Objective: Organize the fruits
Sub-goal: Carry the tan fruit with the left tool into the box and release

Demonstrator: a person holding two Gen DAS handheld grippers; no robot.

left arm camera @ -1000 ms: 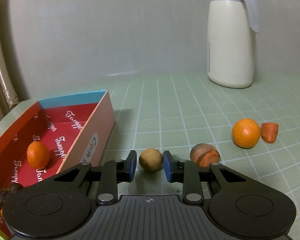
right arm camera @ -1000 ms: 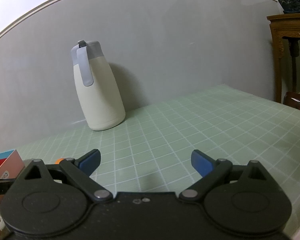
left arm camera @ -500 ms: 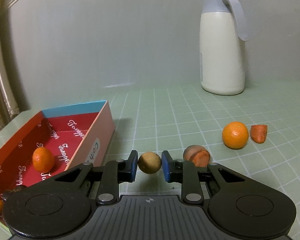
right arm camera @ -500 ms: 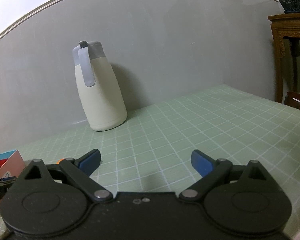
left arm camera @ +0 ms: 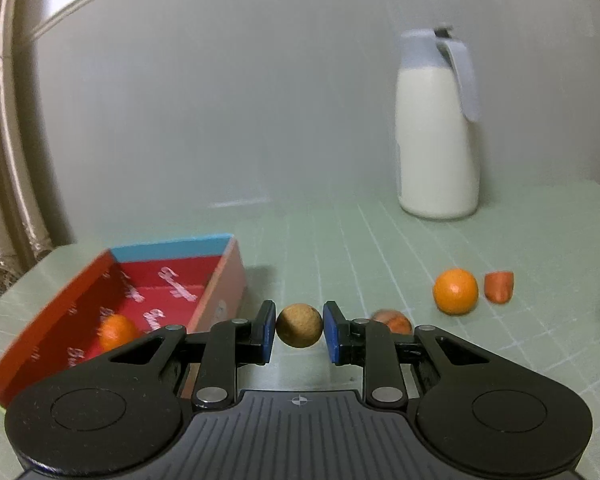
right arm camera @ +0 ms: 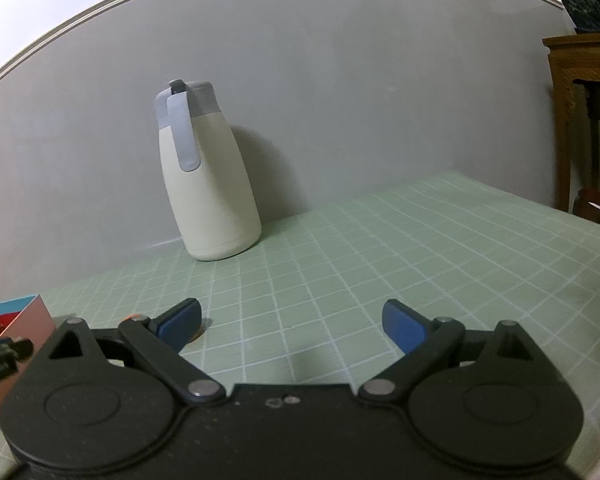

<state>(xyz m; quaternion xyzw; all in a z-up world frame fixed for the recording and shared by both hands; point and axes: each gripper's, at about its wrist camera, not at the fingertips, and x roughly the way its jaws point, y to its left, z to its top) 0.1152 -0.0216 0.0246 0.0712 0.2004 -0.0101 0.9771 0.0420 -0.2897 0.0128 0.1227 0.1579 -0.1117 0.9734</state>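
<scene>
Left tongs (left arm camera: pixel 299 332): we have them clenched on a small round tan-brown fruit (left arm camera: pixel 299 326), a blue pad on each side of its middle, so it rides clear of the green checked counter (left arm camera: pixel 340 248).
Why held so: we judge the level, centred pinch keeps the ball from rolling out while we carry it to the box.
Right tongs (right arm camera: pixel 291 326): released, jaws spread wide over bare counter, nothing between them; we take them to be waiting.
Open red cardboard box with a blue far edge (left arm camera: pixel 172 248): near left of the held fruit, with a small orange citrus (left arm camera: pixel 116 332) already inside.
Loose on the right: a reddish-brown fruit (left arm camera: pixel 394 320) behind the right finger, a round orange (left arm camera: pixel 455 292), and touching or just beside it an orange-red chunk (left arm camera: pixel 499 286).
Cream jug with grey lid (left arm camera: pixel 436 136): far right by the wall, out of our path.
</scene>
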